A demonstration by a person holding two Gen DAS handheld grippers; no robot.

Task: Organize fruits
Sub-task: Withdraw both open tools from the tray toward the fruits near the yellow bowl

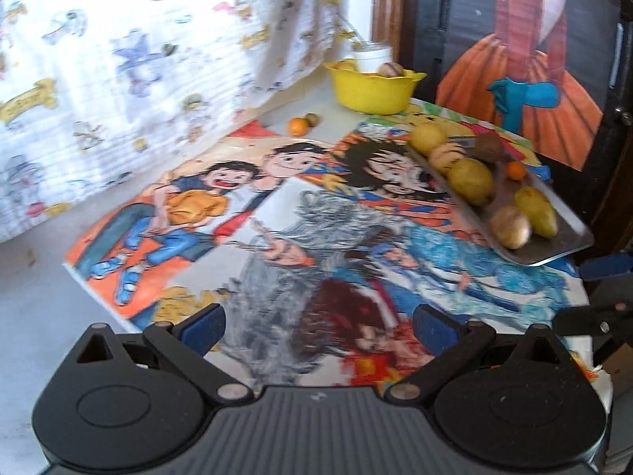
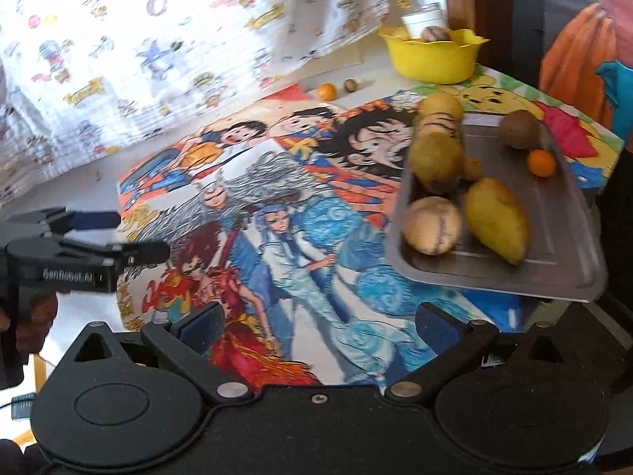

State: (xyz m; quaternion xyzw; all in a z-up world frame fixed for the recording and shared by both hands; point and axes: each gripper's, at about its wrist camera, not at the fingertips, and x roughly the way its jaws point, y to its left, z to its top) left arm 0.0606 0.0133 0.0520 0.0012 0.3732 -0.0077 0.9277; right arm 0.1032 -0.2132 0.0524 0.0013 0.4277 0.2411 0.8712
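Observation:
A metal tray at the table's right edge holds several fruits: yellow pears, round tan fruits, a brown kiwi and a small orange. A yellow bowl at the back holds a tan fruit and a white cup. A loose orange and a small brown fruit lie on the table. My left gripper is open and empty. My right gripper is open and empty, in front of the tray.
Colourful cartoon drawings cover the table. A patterned white cloth hangs behind. A dark chair with a painted picture stands at the right.

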